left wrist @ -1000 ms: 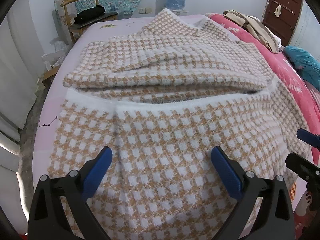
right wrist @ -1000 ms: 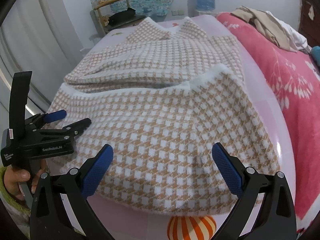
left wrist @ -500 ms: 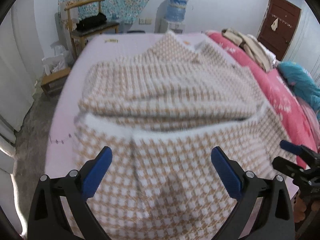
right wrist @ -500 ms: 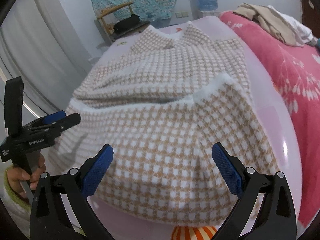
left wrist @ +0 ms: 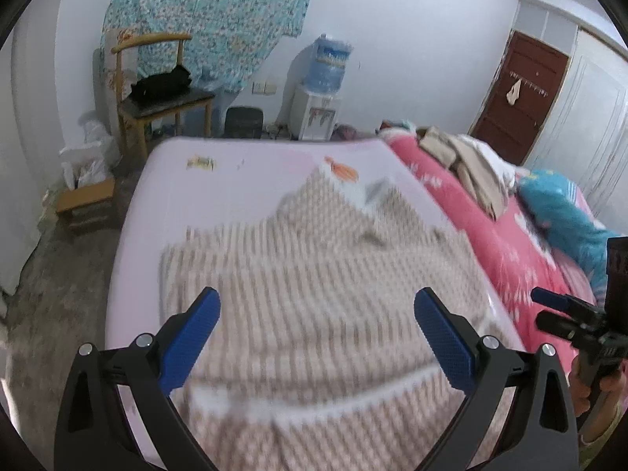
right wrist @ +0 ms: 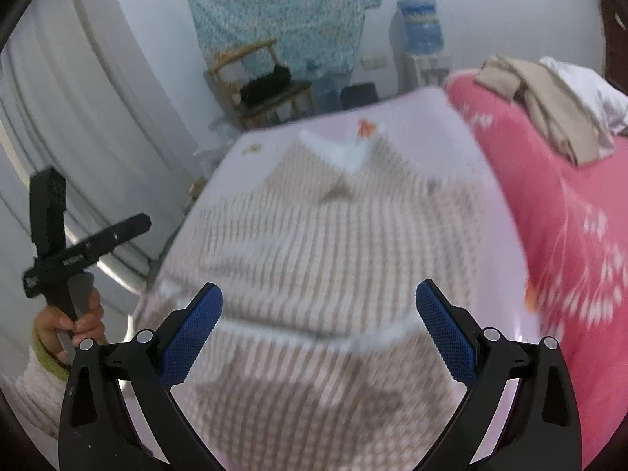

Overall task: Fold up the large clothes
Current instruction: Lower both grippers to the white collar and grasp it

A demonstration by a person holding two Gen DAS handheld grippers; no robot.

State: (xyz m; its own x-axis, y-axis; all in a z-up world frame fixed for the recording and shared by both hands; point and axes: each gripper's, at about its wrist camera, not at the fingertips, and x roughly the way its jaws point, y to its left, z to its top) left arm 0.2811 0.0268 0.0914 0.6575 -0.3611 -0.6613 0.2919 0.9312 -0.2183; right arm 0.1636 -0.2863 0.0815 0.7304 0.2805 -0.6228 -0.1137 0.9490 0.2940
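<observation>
A large tan-and-white checked knit garment [left wrist: 314, 294] lies folded on the pale pink bed [left wrist: 235, 180], its near part doubled over with a white hem across the front. It also shows in the right wrist view [right wrist: 333, 259], blurred by motion. My left gripper [left wrist: 317, 333] is open and empty, raised above the garment's near half. My right gripper [right wrist: 318, 325] is open and empty, also above the near half. Each gripper shows at the edge of the other's view: the right one [left wrist: 565, 314], the left one [right wrist: 82, 247].
A red floral blanket [left wrist: 490, 235] with beige clothes [left wrist: 463, 161] and a blue pillow [left wrist: 561, 212] lies to the right. A wooden chair [left wrist: 165, 90], a water dispenser [left wrist: 322, 90] and a small stool [left wrist: 86, 204] stand beyond the bed. A dark door [left wrist: 518, 94] is at the far right.
Both grippers have lifted up and away from the garment and tilted toward the room. The garment stays folded on the bed. Both stay open.
</observation>
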